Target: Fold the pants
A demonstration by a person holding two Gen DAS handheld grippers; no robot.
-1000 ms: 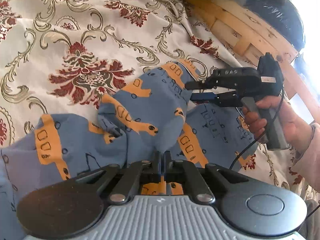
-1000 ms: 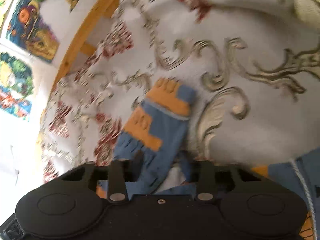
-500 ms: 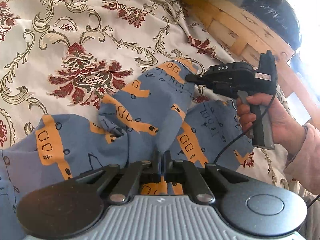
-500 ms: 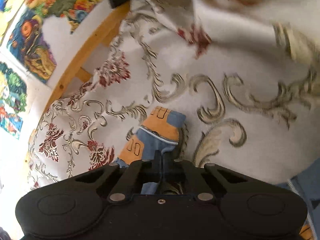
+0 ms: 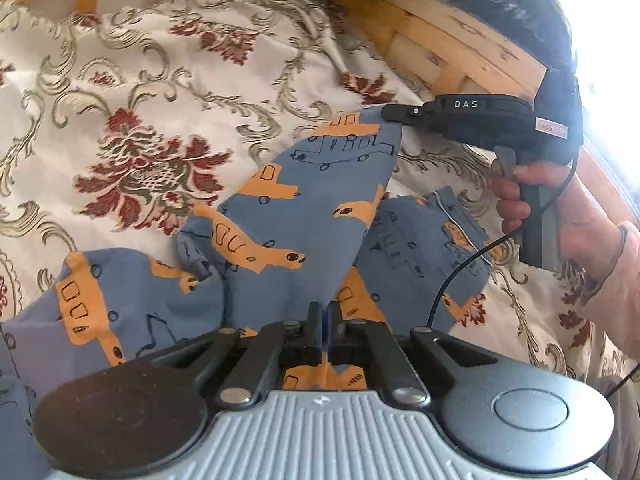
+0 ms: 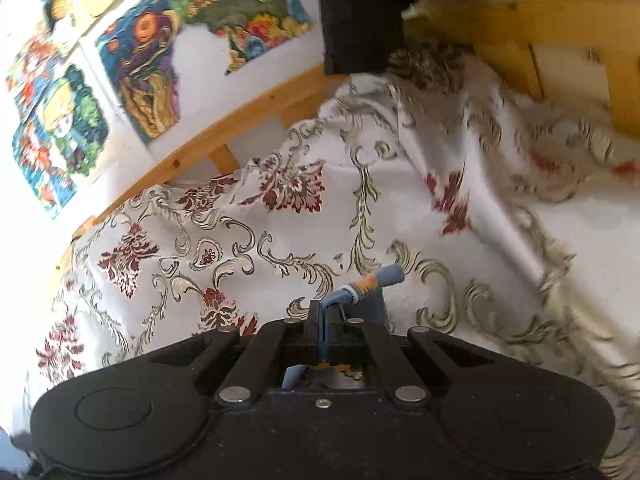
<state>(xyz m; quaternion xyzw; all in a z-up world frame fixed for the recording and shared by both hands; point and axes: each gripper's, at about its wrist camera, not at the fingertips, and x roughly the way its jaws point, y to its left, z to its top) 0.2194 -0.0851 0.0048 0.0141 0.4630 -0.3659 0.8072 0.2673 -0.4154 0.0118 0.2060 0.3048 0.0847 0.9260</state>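
**Now both tools have cloth: leg end lifted, fold under way**

Left side first. Left tool: fingers pressed together on a pinch of the pants, blue fabric with orange vehicle print, near the bunched middle of the garment. Compared with a second ago, no visible change in this grip; same fold of cloth sits between the fingers.

Pants lie on the bed, on a floral bedspread. One part is crumpled low on the left of the left-wrist view, another lies flat beyond and to the right. Between them a leg is now drawn taut, rising from the left tool's pinch to its hem.

Right side. Right tool, held in a hand: a second ago its fingers were spread around the hem end; half a second ago they had come together on it. Now they are clamped on the hem corner and the tool sits higher, nearer the wooden bed frame. Right-wrist view confirms: hem edge pokes out past the shut fingers, bedspread well below.

Judgement: grasp stage complete, leg stretched between two held points. Next move likely carries the hem across onto the other leg. Risk: thin corner grip may slip under tension.
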